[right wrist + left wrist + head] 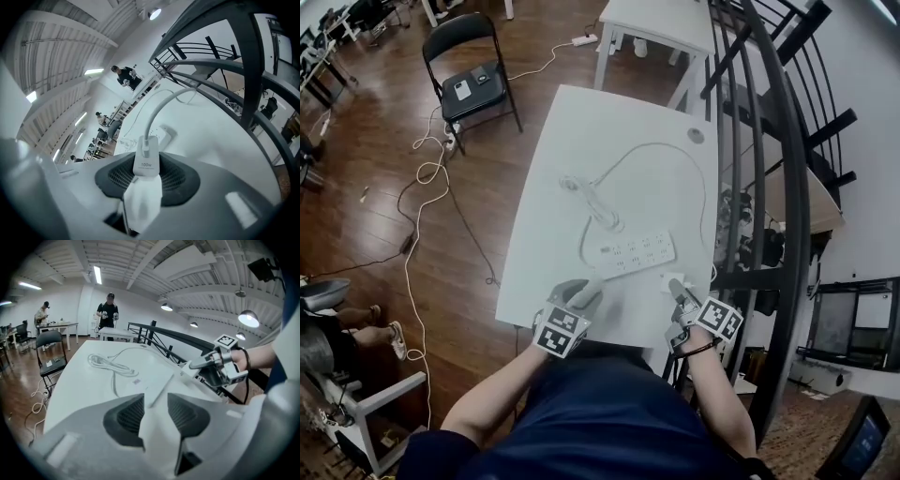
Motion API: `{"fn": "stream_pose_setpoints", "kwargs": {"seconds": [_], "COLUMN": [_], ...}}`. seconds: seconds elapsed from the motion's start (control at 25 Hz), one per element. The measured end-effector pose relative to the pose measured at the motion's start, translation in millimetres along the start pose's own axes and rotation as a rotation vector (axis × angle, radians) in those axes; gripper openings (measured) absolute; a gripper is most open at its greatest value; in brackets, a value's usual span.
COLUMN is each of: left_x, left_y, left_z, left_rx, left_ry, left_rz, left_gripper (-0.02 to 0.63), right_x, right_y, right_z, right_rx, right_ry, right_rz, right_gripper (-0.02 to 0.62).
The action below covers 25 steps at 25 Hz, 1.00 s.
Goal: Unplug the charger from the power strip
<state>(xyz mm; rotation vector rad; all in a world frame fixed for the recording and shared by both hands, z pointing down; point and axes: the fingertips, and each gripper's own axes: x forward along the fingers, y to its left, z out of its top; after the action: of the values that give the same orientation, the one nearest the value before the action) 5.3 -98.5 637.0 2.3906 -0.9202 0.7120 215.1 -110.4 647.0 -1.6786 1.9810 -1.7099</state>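
The white power strip [636, 253] lies across the near part of the white table [581, 122], and its own cord is bundled in a coil [589, 199] behind it. My right gripper [679, 289] is shut on the small white charger [671, 280], which is off the strip and just to the right of it. In the right gripper view the charger [146, 161] sits between the pads, and its white cable [157, 112] arcs away over the table. My left gripper [574, 294] hovers open at the strip's near left end. Nothing is between its pads [131, 414]; the strip [154, 378] lies beyond them.
A black stair railing [773, 187] runs close along the table's right side. A black folding chair [473, 84] and loose floor cables [422, 187] are to the left, and a second white table [656, 23] stands behind. People [108, 310] stand far off.
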Motion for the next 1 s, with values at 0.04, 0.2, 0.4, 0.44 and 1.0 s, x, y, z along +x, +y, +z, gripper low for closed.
{"fn": "stream_pose_setpoints", "kwargs": {"seconds": [0.04, 0.2, 0.4, 0.44, 1.0], "left_x": [-3.8, -13.4, -17.9, -17.8, -26.1], "left_y": [-0.1, -0.8, -19.7, -25.0, -45.2], "left_z": [-1.8, 3.7, 17.2, 17.8, 55.4], "left_rx": [-0.008, -0.011, -0.020, -0.020, 0.061], "left_ry": [0.000, -0.018, -0.061, -0.063, -0.095], "left_rz": [0.000, -0.007, -0.015, -0.015, -0.039], "left_gripper": [0.158, 0.158, 0.158, 0.158, 0.158], "right_x": [2.3, 10.7, 3.8, 0.6, -31.1], "right_y": [-5.6, -19.1, -32.7, -37.5, -46.0], "right_z": [-7.1, -25.6, -39.4, -42.1, -30.1], "right_rx": [-0.003, -0.017, -0.071, -0.086, -0.256], "right_ry": [0.015, 0.050, 0.096, 0.102, 0.070], "right_rz": [-0.008, -0.022, -0.034, -0.040, -0.223], "right_gripper": [0.143, 0.143, 0.159, 0.176, 0.255]}}
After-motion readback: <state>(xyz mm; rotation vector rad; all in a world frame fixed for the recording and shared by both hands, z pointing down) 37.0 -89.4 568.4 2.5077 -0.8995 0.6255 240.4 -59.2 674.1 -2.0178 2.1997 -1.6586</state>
